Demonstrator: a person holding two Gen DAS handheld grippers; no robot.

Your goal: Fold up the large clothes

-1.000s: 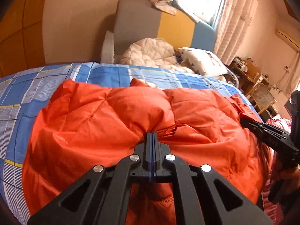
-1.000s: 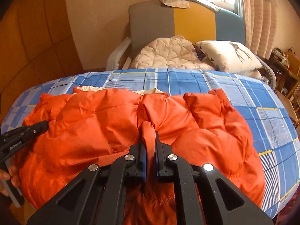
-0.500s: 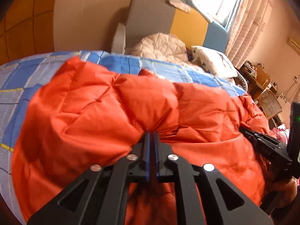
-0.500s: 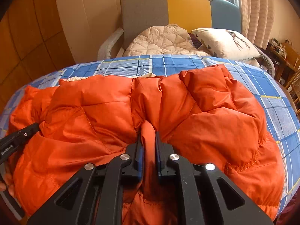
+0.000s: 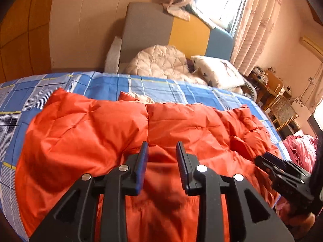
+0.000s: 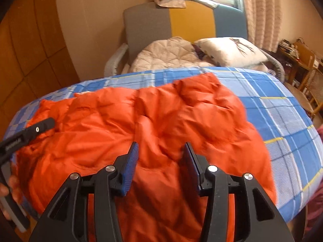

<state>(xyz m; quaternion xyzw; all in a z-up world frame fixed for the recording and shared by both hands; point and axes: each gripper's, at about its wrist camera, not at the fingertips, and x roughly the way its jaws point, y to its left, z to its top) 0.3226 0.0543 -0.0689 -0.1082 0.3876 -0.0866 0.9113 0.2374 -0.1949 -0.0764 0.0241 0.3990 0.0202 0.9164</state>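
Grippers, left gripper (image 5: 162,154) and right gripper (image 6: 162,154), hover spread wide and empty over the orange down jacket (image 5: 125,133) on the blue plaid bedsheet (image 6: 282,109); best regrasp the near hem evenly.

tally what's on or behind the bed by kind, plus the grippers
orange puffer jacket: 1
blue plaid bed cover: 1
quilted cream cushion: 1
white printed pillow: 1
grippers: 2, the left gripper and the right gripper, both open
total: 6
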